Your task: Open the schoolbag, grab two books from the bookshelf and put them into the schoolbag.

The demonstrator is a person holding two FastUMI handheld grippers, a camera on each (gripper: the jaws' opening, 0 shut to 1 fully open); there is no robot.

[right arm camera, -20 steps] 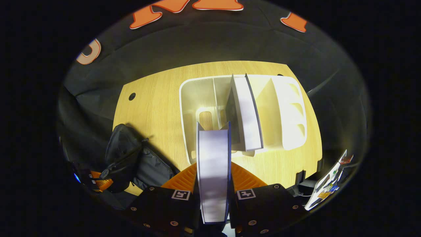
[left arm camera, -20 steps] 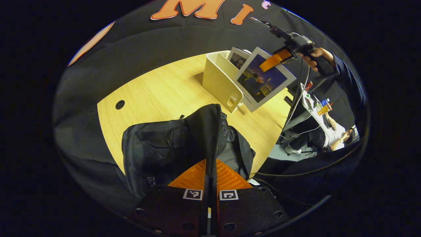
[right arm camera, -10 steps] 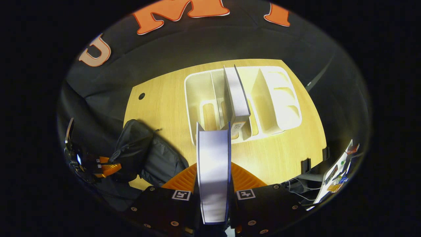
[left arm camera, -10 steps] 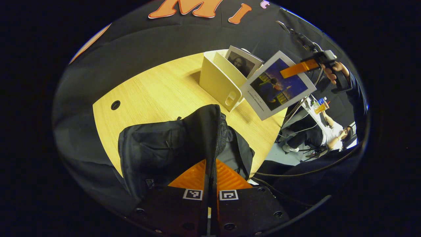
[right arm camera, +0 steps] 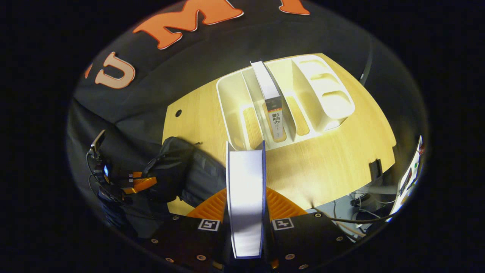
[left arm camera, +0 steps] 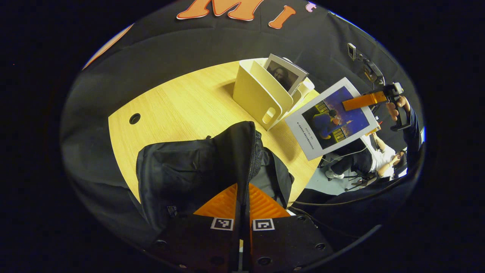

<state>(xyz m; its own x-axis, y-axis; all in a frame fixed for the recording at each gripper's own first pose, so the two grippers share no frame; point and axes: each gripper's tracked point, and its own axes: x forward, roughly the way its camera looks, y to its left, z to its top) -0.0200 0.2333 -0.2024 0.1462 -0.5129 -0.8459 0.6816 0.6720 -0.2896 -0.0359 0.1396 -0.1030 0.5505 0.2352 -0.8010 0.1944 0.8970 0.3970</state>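
Right gripper point(right arm camera: 246, 197): I've got it clamped on the first book point(right arm camera: 245, 197), both fingers pressing its covers, page edge facing my camera, and the book hangs in the air clear of the bookshelf.
Left gripper point(left arm camera: 242, 199): pinched tight on the raised edge of the schoolbag point(left arm camera: 197, 167) by the zipper; the flap stands up straight ahead of my fingers, propping the mouth open.
Schoolbag from my right tool: down and to my left point(right arm camera: 182, 170), on the near corner of the wooden table point(right arm camera: 341, 159), well apart from the book I carry.
Bookshelf: the white divided rack point(right arm camera: 235, 98) sits ahead of my right fingers; the second book point(right arm camera: 273, 106) stands in a middle slot, spine toward me.
From my left tool: the carried book point(left arm camera: 331, 123) floats off to my upper right, cover showing, out past the table edge; the right gripper point(left arm camera: 365, 101) pinches its top corner.
Step in hand: I judge this is the carry to the bag.
Doing it well: swing the book left and low, turn it so a narrow edge leads into the opening, keep my left pinch lifted and steady, and release only once the book is well inside.
Watch for: the flap sagging shut, or a corner snagging the zipper.
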